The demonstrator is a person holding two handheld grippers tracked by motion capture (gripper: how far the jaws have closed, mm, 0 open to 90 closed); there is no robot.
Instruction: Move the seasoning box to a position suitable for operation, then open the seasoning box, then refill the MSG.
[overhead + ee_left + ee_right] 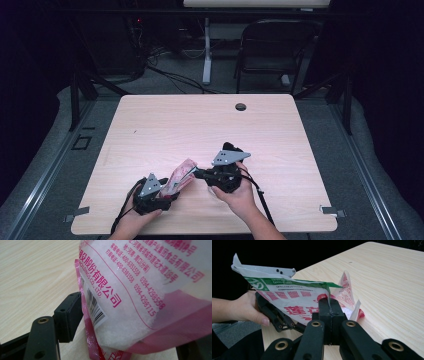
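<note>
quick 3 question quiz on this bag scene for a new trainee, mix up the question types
1. True or false: the right gripper has its jaws pressed together on the top edge of the plastic bag.
2. What fills the clear part of the bag in the left gripper view?
A. white grains
B. green leaves
C. brown beans
3. What does the wooden table have near its far edge?

Key:
1. True; the two black jaws meet on the bag's edge.
2. A; white grains show behind the pink print.
3. A small round hole.
</note>
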